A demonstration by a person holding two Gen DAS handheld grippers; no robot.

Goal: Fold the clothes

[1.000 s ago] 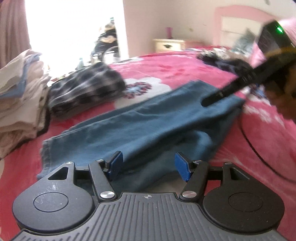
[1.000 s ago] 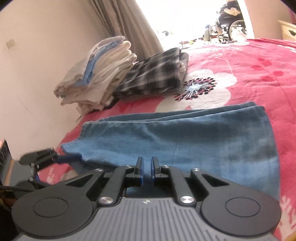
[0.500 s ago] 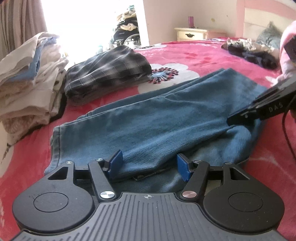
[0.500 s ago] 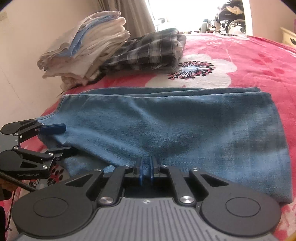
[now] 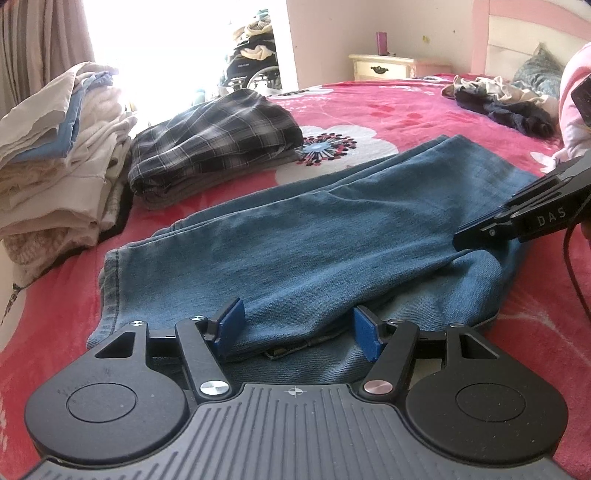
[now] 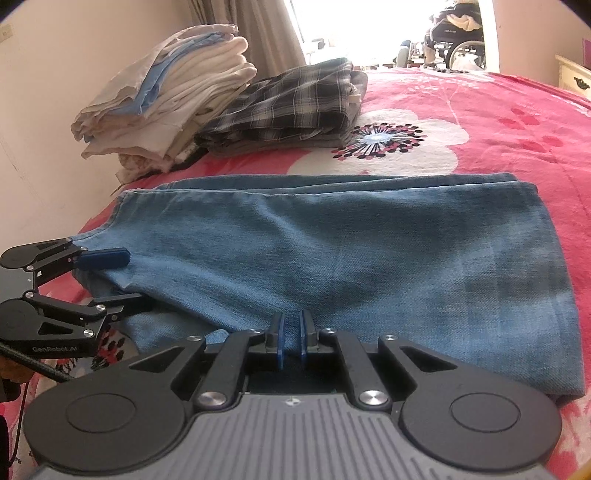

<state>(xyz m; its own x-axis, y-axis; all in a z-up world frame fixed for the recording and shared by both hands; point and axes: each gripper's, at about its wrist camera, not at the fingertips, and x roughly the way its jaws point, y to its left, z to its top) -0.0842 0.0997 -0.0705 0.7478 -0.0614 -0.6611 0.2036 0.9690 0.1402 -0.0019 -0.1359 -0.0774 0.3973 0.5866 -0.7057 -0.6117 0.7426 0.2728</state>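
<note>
Crosswise, jeans [image 6: 369, 254] lengthwise left-right.

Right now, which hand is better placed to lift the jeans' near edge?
Right. The right gripper is already shut on the jeans at their near edge. The left gripper straddles a fold, jaws apart, gripping nothing.

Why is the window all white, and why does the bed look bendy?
Left wrist view: daylight through the window is far brighter than the room, so it washes out to white and bleaches the top of the folded pile. Right wrist view: same glare at the doorway; the fisheye lens curves the pink bedspread and darkens the picture's corners. The jeans stay sharp.
</note>
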